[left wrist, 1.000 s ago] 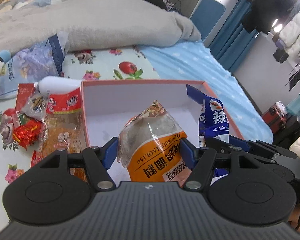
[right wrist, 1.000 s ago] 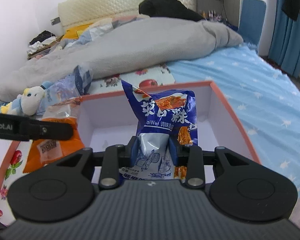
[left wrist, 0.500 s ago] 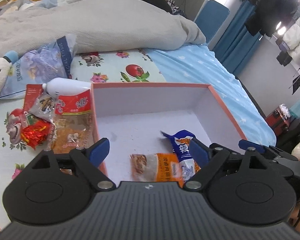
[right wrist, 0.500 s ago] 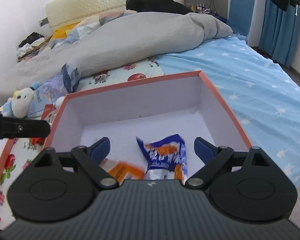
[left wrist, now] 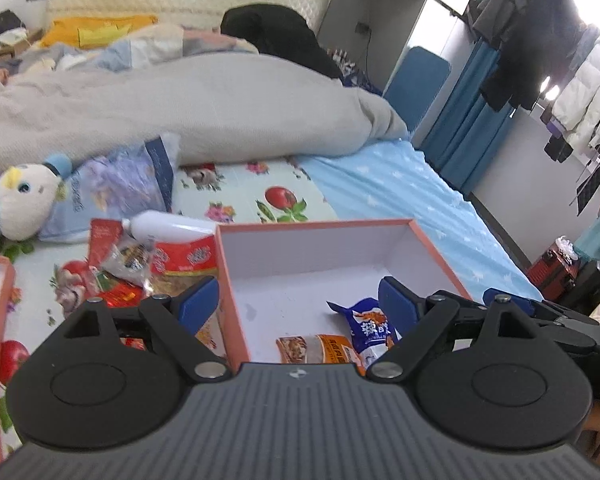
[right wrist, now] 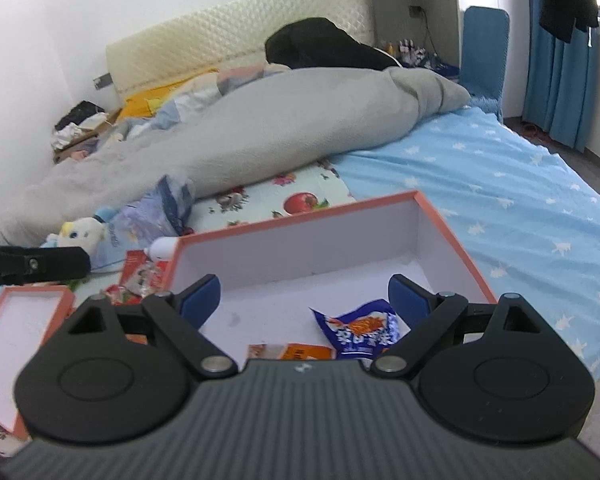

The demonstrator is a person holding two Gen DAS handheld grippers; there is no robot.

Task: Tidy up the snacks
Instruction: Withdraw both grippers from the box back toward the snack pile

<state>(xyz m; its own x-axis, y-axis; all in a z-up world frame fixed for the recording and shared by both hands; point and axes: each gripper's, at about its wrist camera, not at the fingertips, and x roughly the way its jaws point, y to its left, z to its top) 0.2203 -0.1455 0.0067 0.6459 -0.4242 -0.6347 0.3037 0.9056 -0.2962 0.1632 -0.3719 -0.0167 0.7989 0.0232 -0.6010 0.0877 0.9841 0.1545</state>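
Orange-rimmed box (left wrist: 440, 256) fills mid-frame on the bed; a blue packet (left wrist: 370, 326) and an orange packet (left wrist: 328, 350) lie flat on its floor, below both grippers. Left gripper (left wrist: 298, 300) and right gripper (right wrist: 306, 294) have fingers spread, released, grasping nothing. Only the left view shows the loose snacks (left wrist: 156, 264) clearly; the right view shows the lid (right wrist: 24, 320) at lower left.

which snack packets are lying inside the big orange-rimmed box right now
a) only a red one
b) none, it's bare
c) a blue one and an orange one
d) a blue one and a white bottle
c: the blue packet and the orange packet lie side by side on the floor of the box; the red packets and the white bottle lie outside it on the bed.
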